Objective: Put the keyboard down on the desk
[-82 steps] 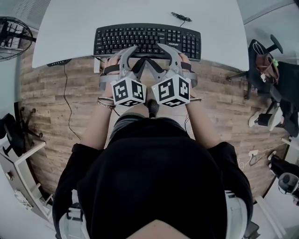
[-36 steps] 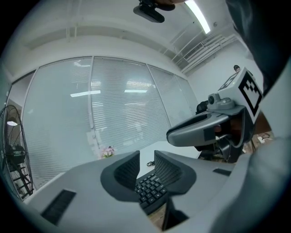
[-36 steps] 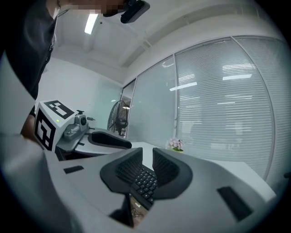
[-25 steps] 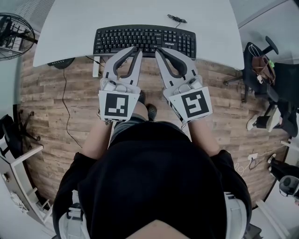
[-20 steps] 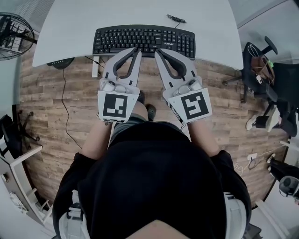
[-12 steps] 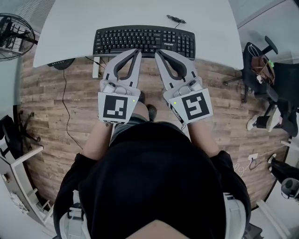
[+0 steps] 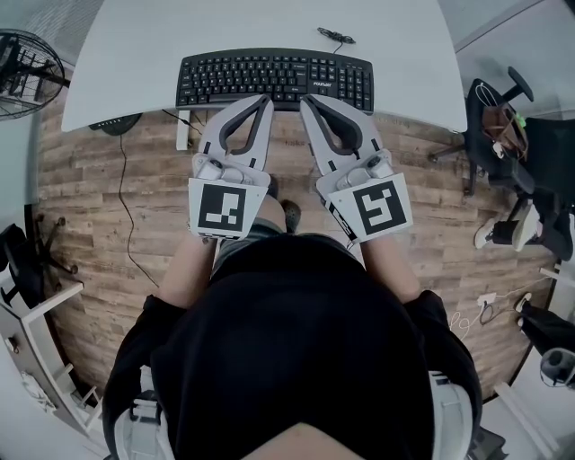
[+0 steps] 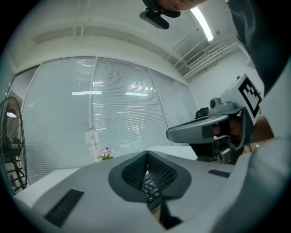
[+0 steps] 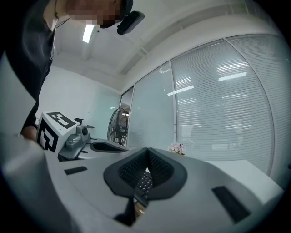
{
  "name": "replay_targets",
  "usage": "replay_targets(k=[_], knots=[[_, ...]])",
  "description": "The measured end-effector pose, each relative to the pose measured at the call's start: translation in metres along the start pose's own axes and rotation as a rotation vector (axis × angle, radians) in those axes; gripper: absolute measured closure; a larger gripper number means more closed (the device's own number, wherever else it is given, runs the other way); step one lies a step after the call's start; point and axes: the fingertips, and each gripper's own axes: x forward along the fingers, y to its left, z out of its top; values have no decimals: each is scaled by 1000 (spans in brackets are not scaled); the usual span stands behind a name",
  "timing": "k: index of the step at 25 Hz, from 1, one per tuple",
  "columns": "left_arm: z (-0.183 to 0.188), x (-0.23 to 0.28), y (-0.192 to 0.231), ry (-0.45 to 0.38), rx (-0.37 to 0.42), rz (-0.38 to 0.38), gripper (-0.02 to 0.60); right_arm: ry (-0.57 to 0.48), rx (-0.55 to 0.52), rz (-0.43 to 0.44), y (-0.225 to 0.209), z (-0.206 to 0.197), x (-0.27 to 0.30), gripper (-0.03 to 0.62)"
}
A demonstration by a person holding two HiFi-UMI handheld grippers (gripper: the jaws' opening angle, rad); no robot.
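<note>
Nearest, the left gripper (image 7: 266, 99) and right gripper (image 7: 306, 98) both have their jaws pressed together with nothing between them, tips just apart. At 12 o'clock the keyboard (image 7: 274, 79) lies flat along the desk's (image 7: 269, 22) near edge. Beyond it the desktop is bare to the far rim, save a small cable (image 7: 333, 36) at 1 o'clock.

Keyboard (image 7: 274, 79): black matt plastic. Desk (image 7: 135, 54) under it looks smooth, white, matt. Floor (image 7: 99, 207) below the desk shows grained wood planks. Left gripper (image 7: 267, 101): grey matt plastic, ribbed dark pads (image 8: 134, 170).
</note>
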Motion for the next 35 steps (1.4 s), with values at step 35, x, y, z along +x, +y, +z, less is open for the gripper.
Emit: replay_targets(k=[35], knots=[[7, 5, -7, -3, 0, -33, 569, 5, -18, 4, 1, -1, 4, 592]])
